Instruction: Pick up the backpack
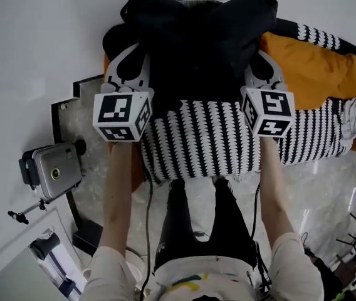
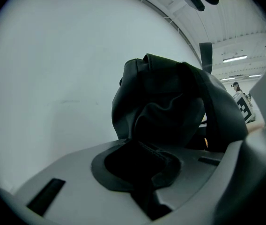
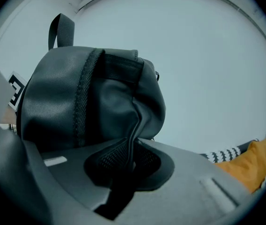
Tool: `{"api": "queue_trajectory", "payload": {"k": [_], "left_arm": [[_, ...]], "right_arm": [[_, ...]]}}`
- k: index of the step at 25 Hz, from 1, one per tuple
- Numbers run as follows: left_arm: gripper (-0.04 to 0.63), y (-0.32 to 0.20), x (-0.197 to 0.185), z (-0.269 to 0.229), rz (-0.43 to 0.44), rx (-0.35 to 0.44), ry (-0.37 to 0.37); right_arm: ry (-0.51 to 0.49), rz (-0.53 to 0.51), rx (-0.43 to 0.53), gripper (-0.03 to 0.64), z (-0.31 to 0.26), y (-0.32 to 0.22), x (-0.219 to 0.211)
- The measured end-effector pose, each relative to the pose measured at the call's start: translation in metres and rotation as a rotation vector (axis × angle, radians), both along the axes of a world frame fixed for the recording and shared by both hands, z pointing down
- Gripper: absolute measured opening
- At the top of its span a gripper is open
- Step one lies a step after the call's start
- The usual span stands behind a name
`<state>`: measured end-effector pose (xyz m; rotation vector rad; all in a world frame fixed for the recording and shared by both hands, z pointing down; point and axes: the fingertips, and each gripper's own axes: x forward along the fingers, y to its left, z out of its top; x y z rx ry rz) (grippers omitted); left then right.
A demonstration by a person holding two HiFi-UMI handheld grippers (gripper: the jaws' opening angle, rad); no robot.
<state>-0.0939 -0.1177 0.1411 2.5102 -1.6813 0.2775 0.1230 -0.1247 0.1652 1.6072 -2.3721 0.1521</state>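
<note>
A black backpack (image 1: 197, 39) hangs in the air between my two grippers, above a bed. My left gripper (image 1: 130, 58) is shut on the bag's left side; in the left gripper view black fabric of the backpack (image 2: 163, 107) is pinched in my left gripper (image 2: 140, 165). My right gripper (image 1: 261, 61) is shut on the bag's right side; in the right gripper view a mesh-lined fold of the backpack (image 3: 91, 93) is clamped in my right gripper (image 3: 123, 161). A grey strap loop (image 3: 60, 29) sticks up from the top. The fingertips are hidden in the fabric.
Below the bag lies a black-and-white patterned blanket (image 1: 209, 137) with an orange pillow (image 1: 319, 68) at the right. A white wall (image 1: 34, 36) stands behind. A silver camera on a tripod (image 1: 52, 171) stands at the left. The person's legs (image 1: 200, 224) are at the bed's near edge.
</note>
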Motion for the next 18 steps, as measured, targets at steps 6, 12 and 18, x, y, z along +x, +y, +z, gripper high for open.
{"api": "queue_trajectory", "payload": {"k": [6, 12, 18], "left_arm": [[0.043, -0.006, 0.02, -0.087, -0.007, 0.081, 0.019], [0.043, 0.007, 0.022, -0.158, -0.027, 0.145, 0.072], [0.043, 0.033, 0.03, -0.222, -0.048, 0.176, 0.098]], "right_arm": [[-0.021, 0.016, 0.064, 0.037, -0.083, -0.002, 0.019], [-0.008, 0.023, 0.12, 0.037, -0.156, 0.012, 0.022], [0.032, 0.013, 0.18, 0.038, -0.225, 0.032, 0.03]]}}
